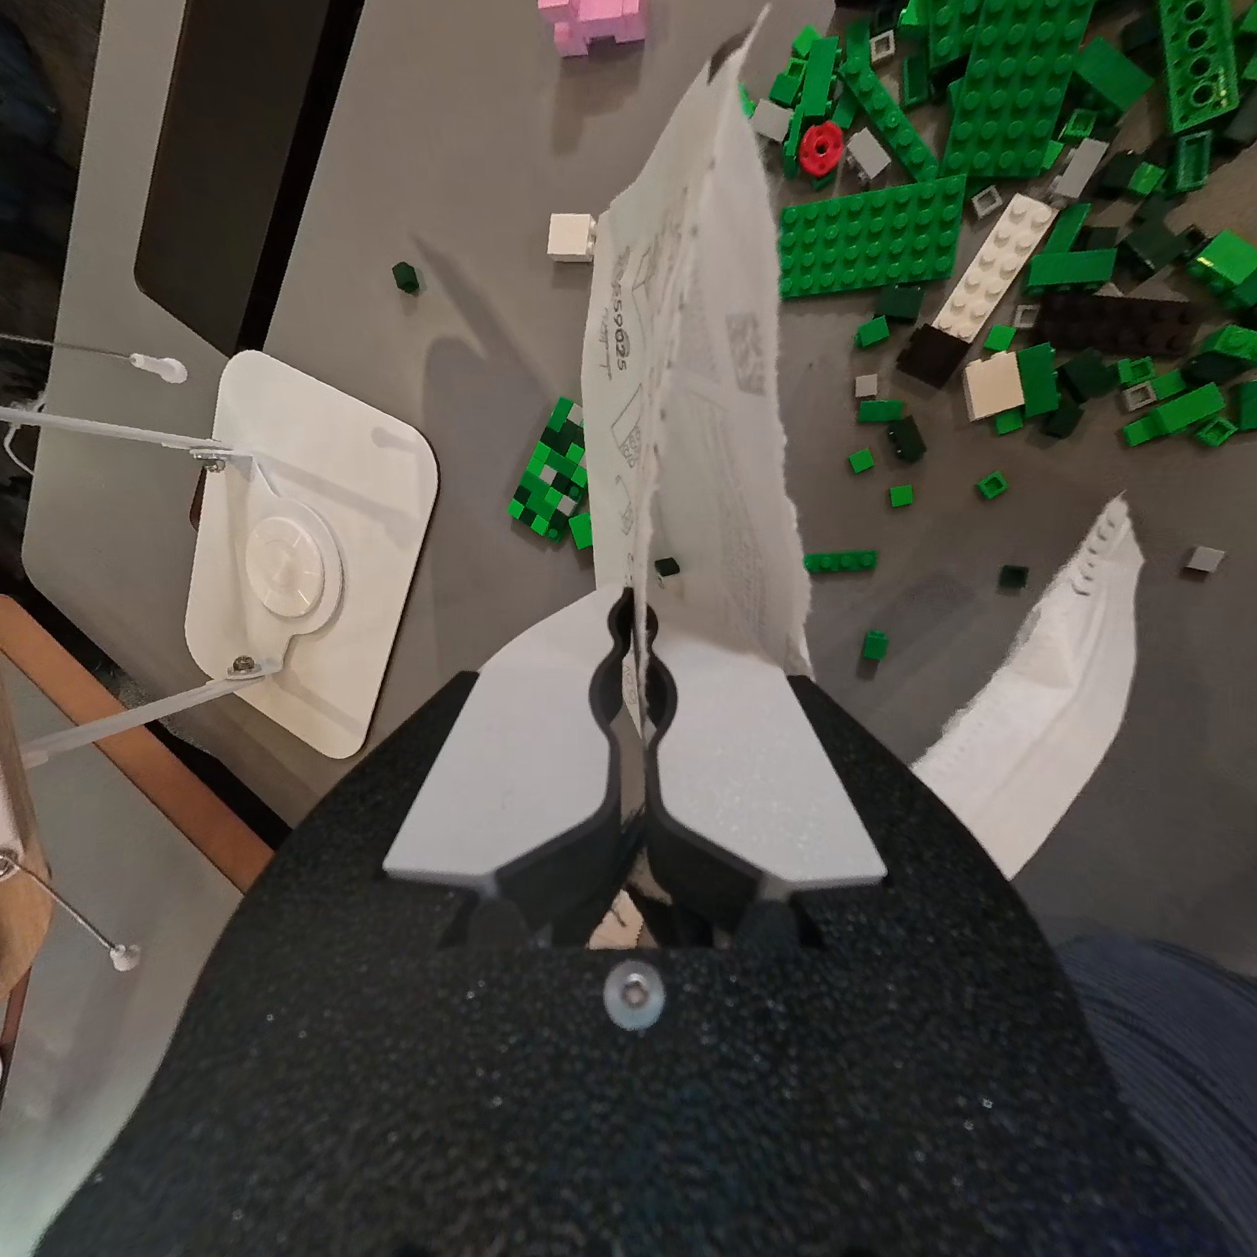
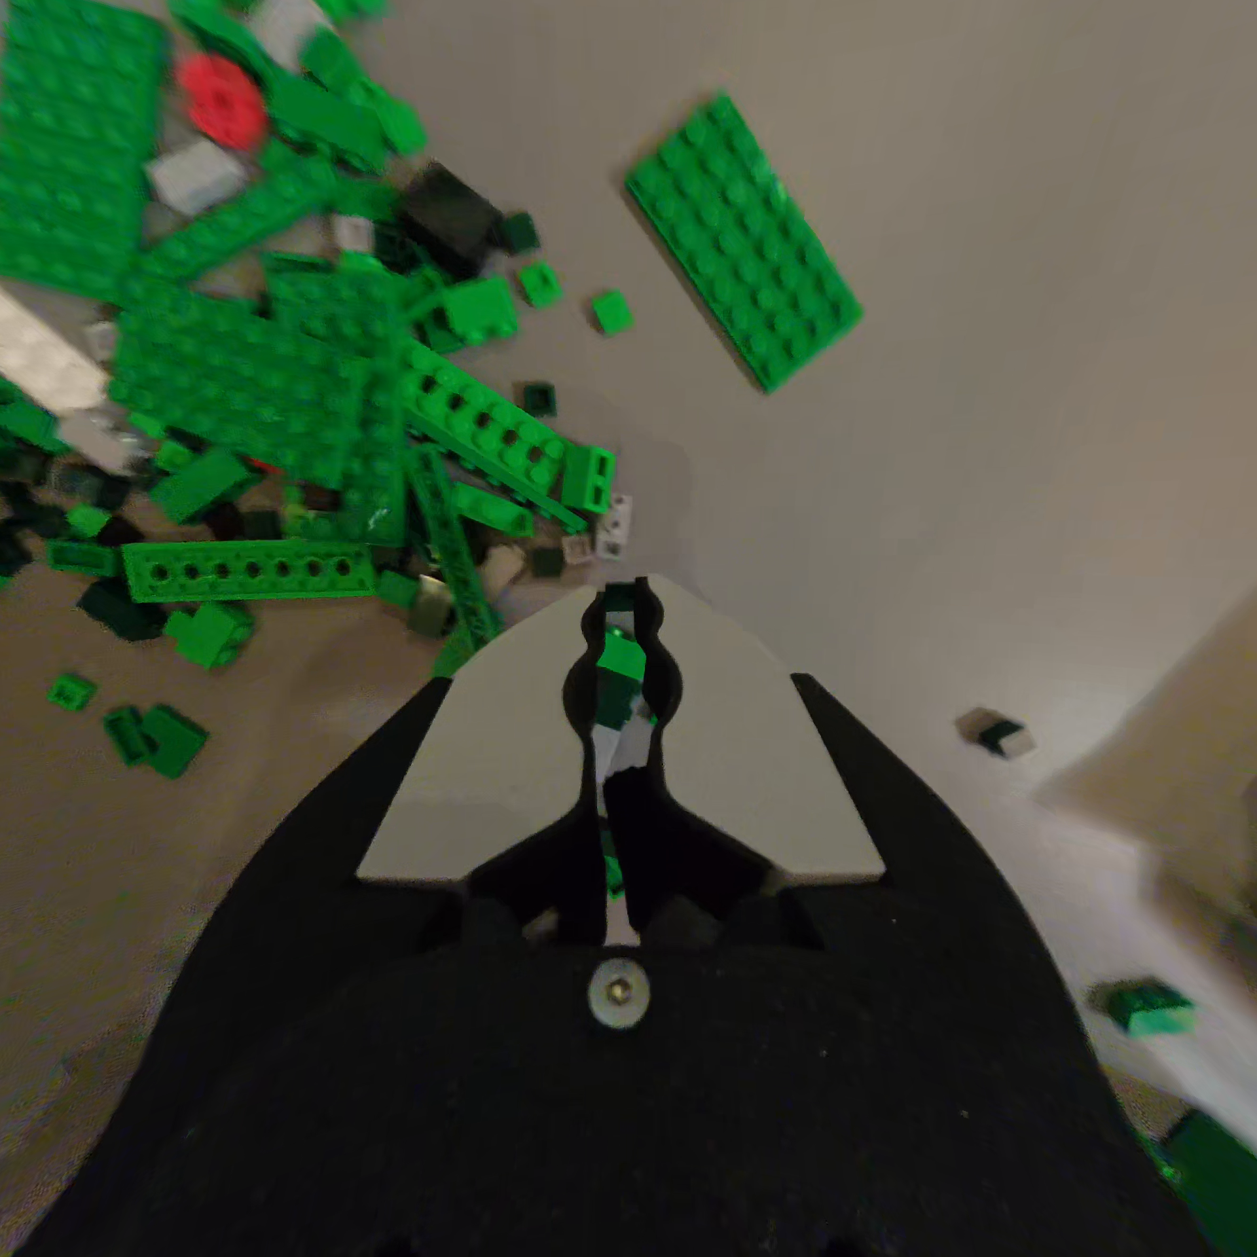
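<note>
A grey table (image 1: 476, 204) bears scattered green bricks (image 1: 1020, 102), a pink block (image 1: 592, 27) and a white stand (image 1: 306, 544).

Both wrist views look steeply down on the green brick pile (image 1: 1007, 136) (image 2: 224, 354): the left from farther back, beside it; the right close, blurred, sharing the red round piece (image 1: 821, 145) (image 2: 222, 102).

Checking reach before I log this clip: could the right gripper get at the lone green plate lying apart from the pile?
Probably yes: the green plate lies flat with bare table around it, though the right gripper looks nearly shut.
</note>
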A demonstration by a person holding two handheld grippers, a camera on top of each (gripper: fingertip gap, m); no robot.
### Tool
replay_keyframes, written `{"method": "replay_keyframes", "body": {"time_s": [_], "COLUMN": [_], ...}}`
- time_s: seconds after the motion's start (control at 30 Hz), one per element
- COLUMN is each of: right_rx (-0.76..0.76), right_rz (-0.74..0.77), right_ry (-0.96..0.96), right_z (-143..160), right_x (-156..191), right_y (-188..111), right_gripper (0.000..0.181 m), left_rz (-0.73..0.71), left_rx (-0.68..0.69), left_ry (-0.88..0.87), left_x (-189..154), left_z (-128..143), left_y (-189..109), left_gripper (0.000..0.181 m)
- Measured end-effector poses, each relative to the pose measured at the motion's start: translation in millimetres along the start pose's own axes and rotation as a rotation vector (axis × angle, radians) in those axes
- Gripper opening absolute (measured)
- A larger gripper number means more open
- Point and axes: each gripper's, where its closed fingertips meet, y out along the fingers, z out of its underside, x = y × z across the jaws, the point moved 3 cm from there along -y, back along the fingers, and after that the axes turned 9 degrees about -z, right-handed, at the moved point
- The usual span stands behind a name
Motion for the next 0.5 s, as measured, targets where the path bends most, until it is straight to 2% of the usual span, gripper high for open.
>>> {"method": "replay_keyframes", "body": {"time_s": [0.1,0.17,0.37,0.5], "right_rx": [-0.173,-0.302,-0.666,-0.767], "right_rz": [0.09,0.1,-0.044,-0.142], "right_ry": [-0.166,-0.288,-0.542,-0.657], "right_z": [-19.2,-37.0,-110.1,-151.9], "right_x": [17.0,42.6,157.4,210.6], "right_y": [-19.8,-34.4,-75.3,-86.6], "right_gripper": [0.008,0.007,0.008,0.008], "left_rz": [-0.001,-0.001,0.015,0.015], "left_rx": [-0.001,-0.001,0.009,0.009], "left_ry": [0.002,0.006,0.032,0.053], "left_x": [0.0,-0.2,-5.1,-8.8], "left_z": [-0.5,-1.1,-4.9,-8.4], "left_y": [0.3,1.0,5.4,5.5], "left_gripper": [0.0,0.0,0.0,0.0]}}
